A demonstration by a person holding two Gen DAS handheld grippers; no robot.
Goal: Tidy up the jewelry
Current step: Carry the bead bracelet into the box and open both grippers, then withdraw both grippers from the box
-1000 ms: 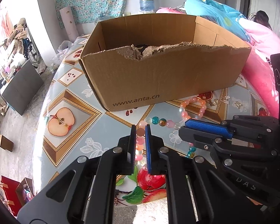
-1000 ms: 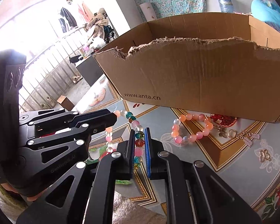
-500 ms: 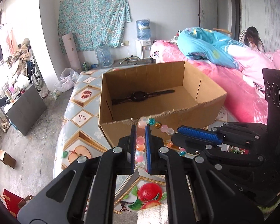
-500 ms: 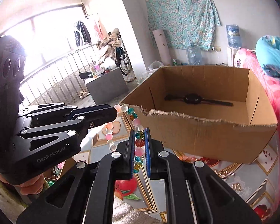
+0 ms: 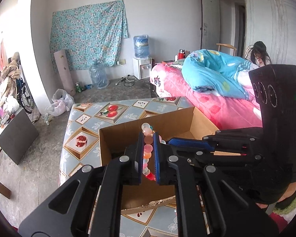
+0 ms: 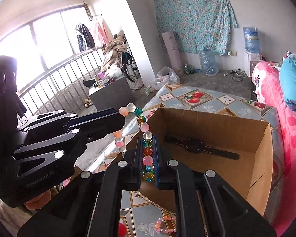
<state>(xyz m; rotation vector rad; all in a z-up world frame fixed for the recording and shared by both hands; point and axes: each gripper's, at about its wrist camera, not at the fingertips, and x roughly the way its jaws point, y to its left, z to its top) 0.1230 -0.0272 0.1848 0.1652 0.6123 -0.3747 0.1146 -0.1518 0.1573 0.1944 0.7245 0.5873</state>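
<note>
A string of pink, clear, teal and amber beads (image 6: 137, 112) hangs between both grippers above the open cardboard box (image 6: 262, 148). My left gripper (image 5: 148, 137) is shut on a pink stretch of the beads (image 5: 148, 148). In the right wrist view it shows as the left gripper (image 6: 121, 121), at the left. My right gripper (image 6: 147, 141) is shut on a teal and orange stretch. From the left wrist view, the right gripper (image 5: 172, 141) sits just to the right. A black watch (image 6: 195, 146) lies flat inside the box.
The box (image 5: 112, 138) stands on a table with a fruit-patterned cloth (image 5: 84, 118). A pink bead bracelet (image 6: 165, 225) lies on the cloth in front of the box. A pink bed (image 5: 207, 102) with a person (image 5: 260, 53) on it borders the table's right side.
Both grippers rose together from the tabletop, carrying the bead string up over the box. The box front filled the views; now I look down into it.
</note>
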